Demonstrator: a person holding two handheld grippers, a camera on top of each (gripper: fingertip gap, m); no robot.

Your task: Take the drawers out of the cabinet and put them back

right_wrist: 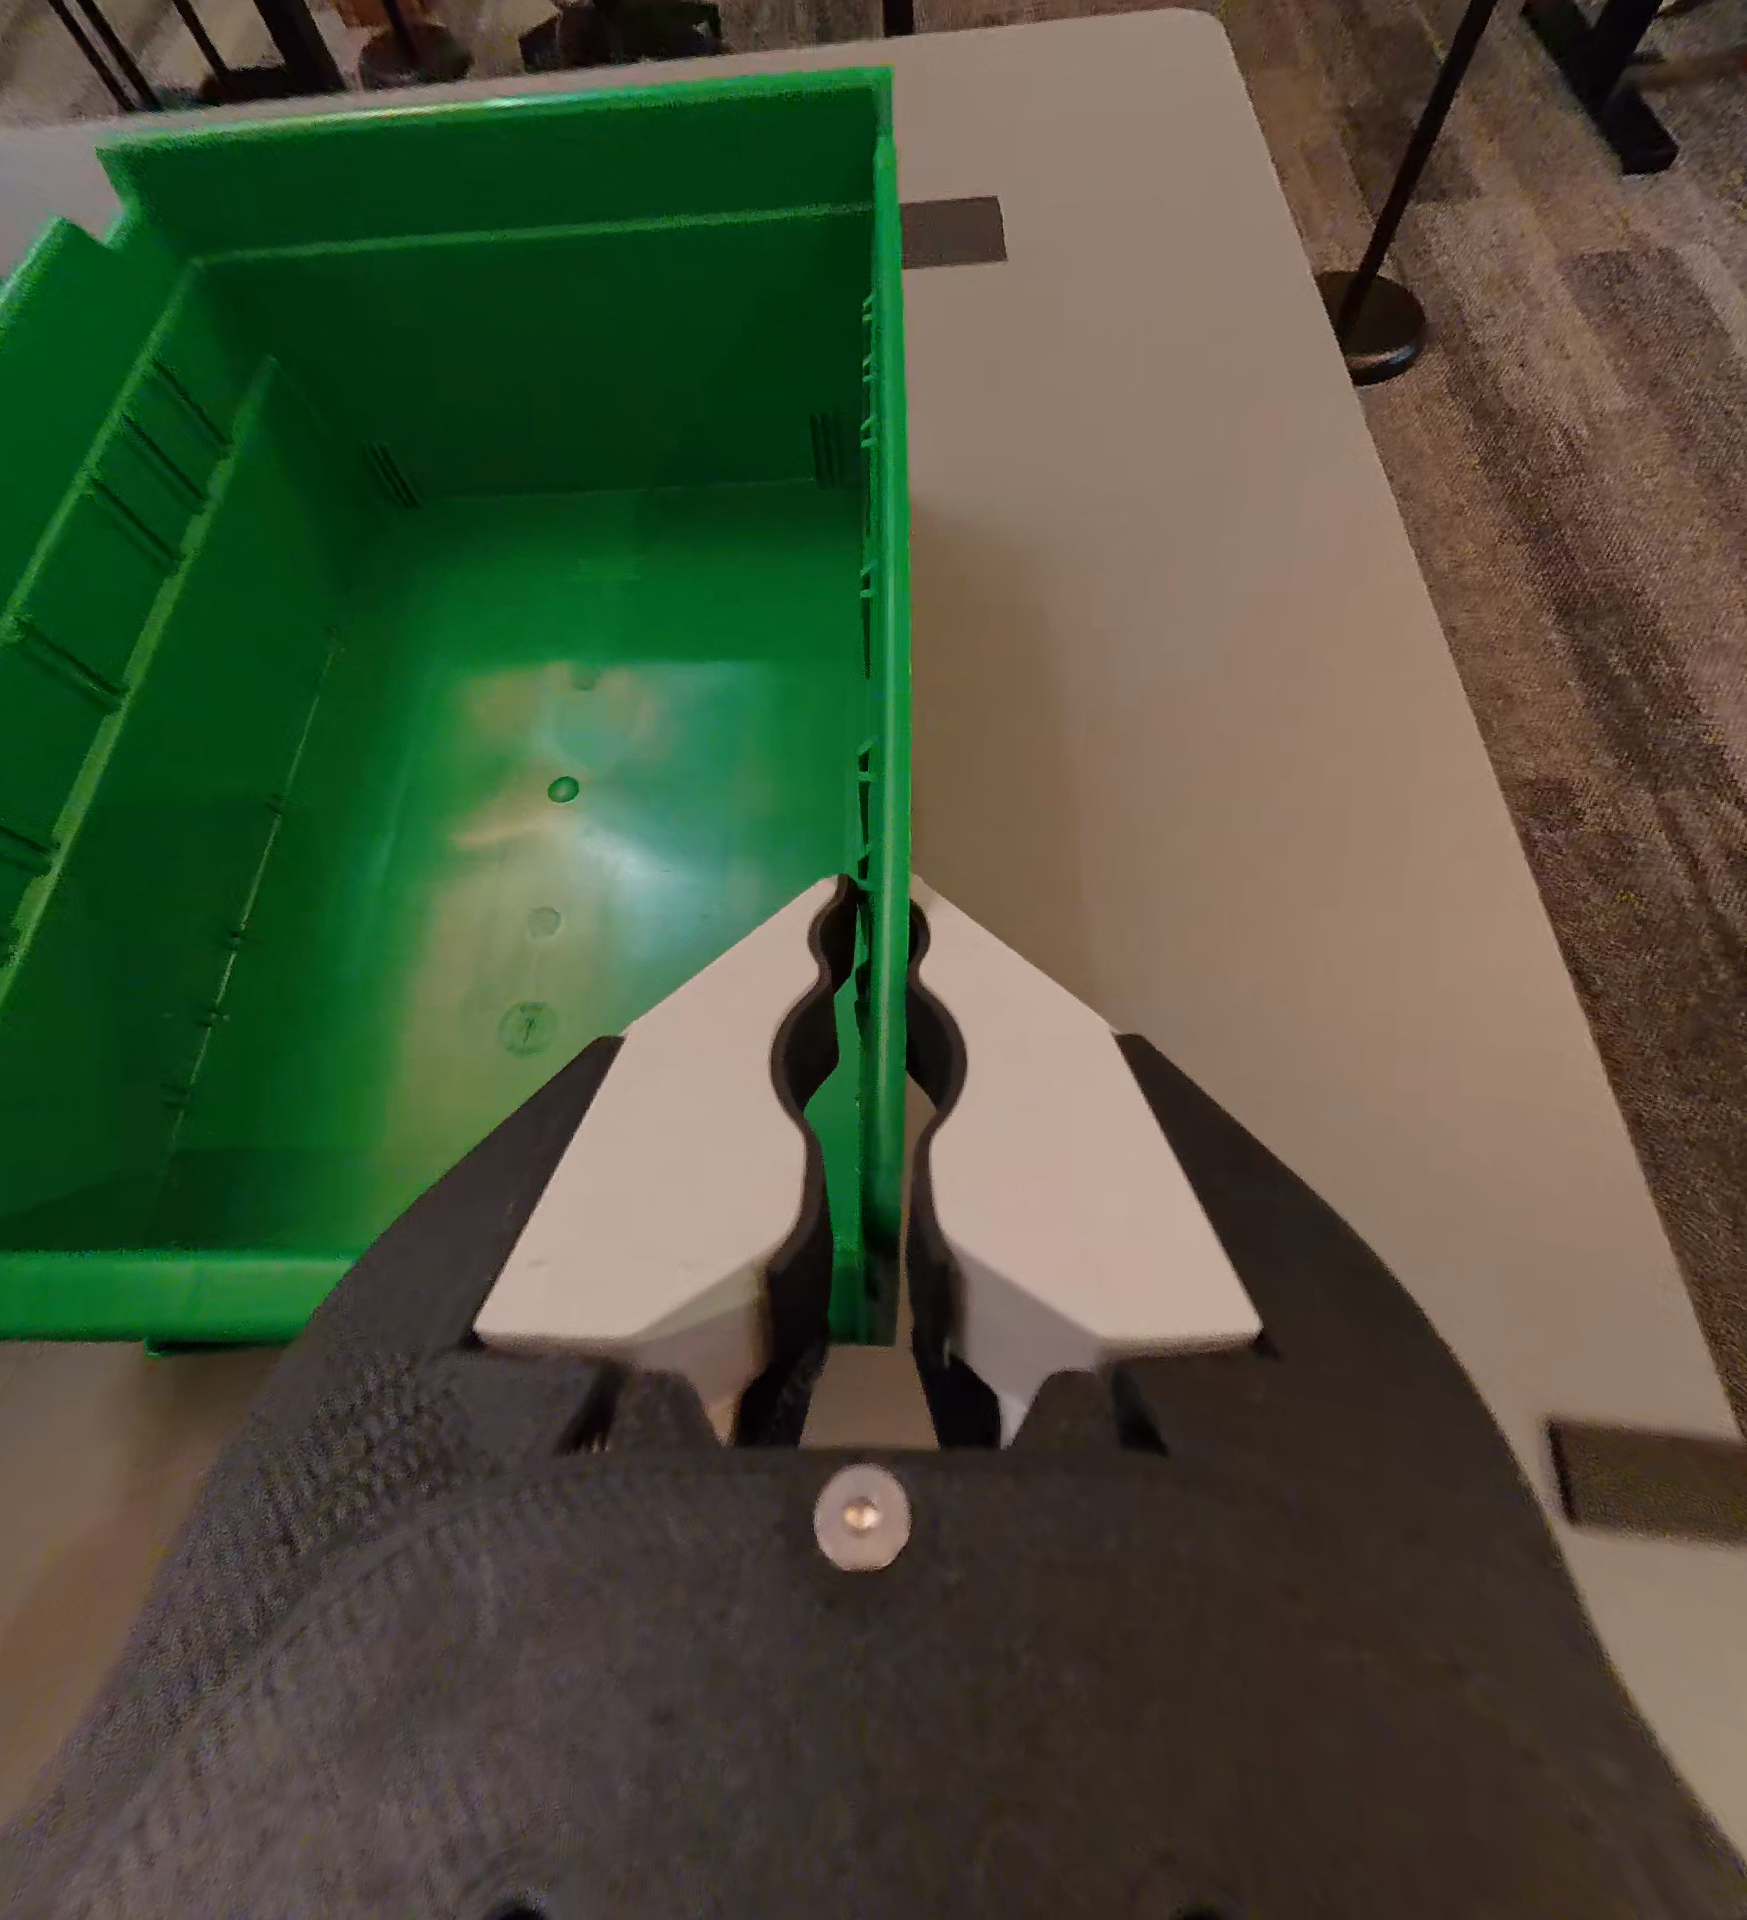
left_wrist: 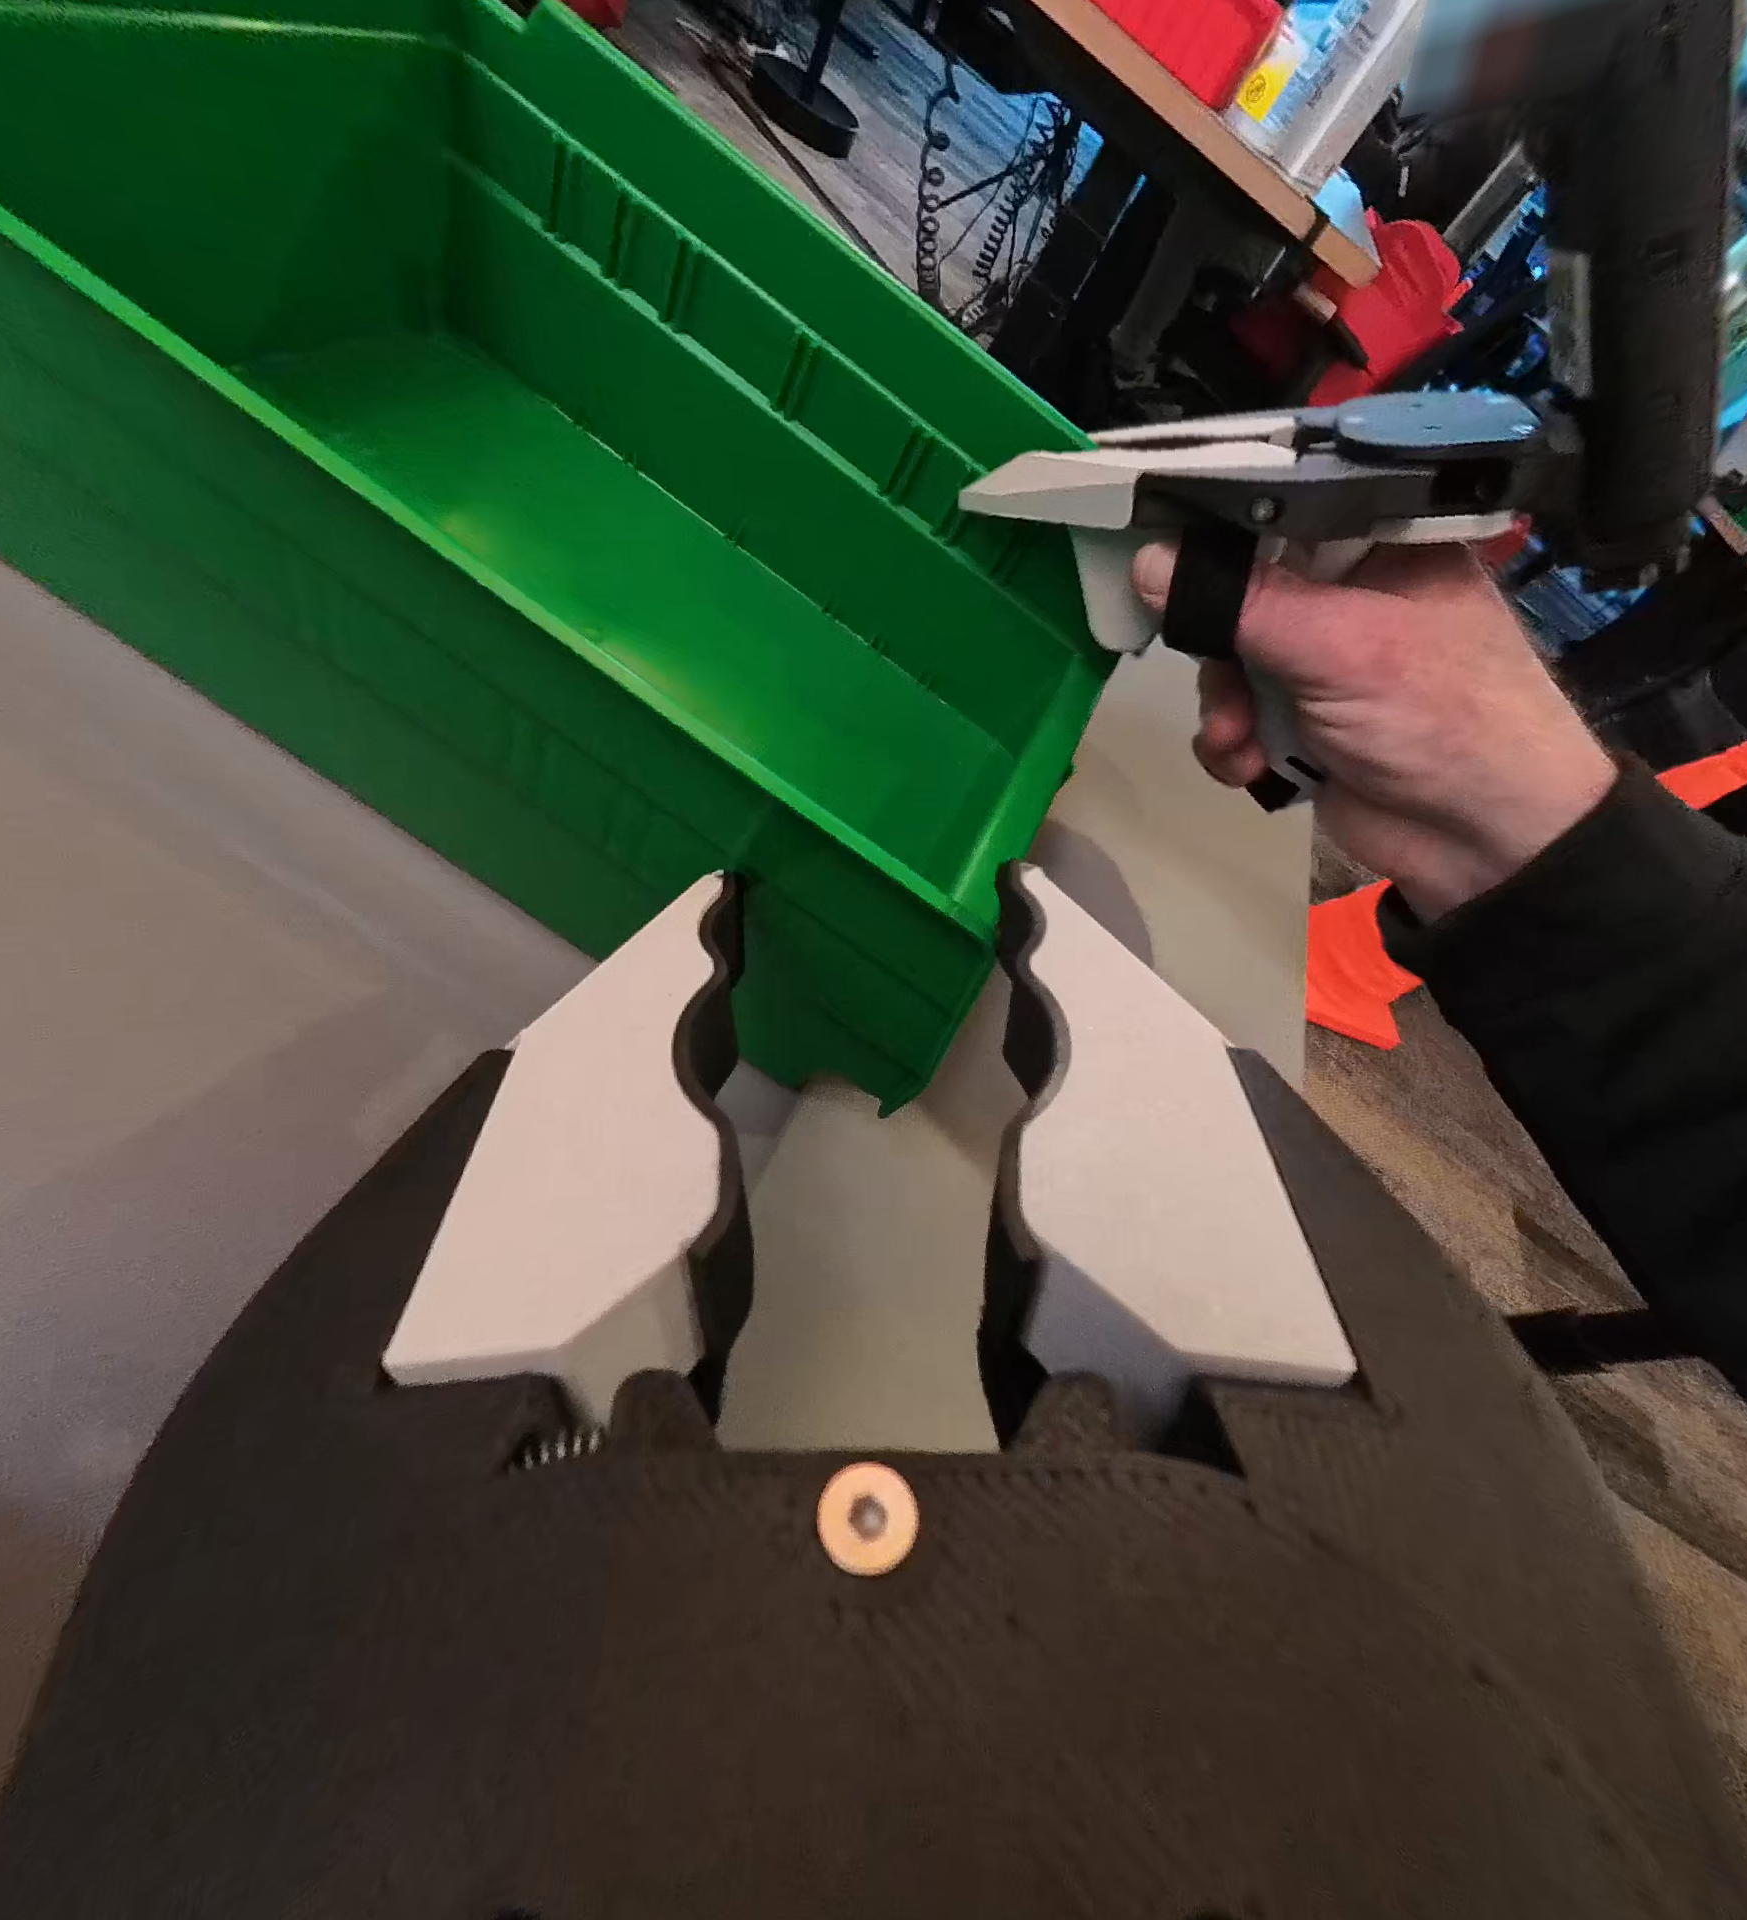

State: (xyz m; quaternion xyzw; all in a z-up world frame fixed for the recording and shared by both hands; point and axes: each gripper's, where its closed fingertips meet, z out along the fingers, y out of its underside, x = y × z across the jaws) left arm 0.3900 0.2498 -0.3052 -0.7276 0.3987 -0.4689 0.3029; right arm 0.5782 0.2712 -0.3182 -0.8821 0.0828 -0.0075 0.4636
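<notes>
Right wrist view: right gripper (right_wrist: 874, 914) jaws pinching the green drawer's (right_wrist: 495, 727) side wall over the desk (right_wrist: 1212, 727), left gripper (left_wrist: 869, 904) jaws spread about its corner; advise closing left before carrying, keeping drawer level.

Green drawer (right_wrist: 381, 727) runs past the left edge; background shelves blurred.

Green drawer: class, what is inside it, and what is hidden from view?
The green drawer holds nothing on its bare floor. The right tool clamping the side wall hides its near right corner.
</notes>
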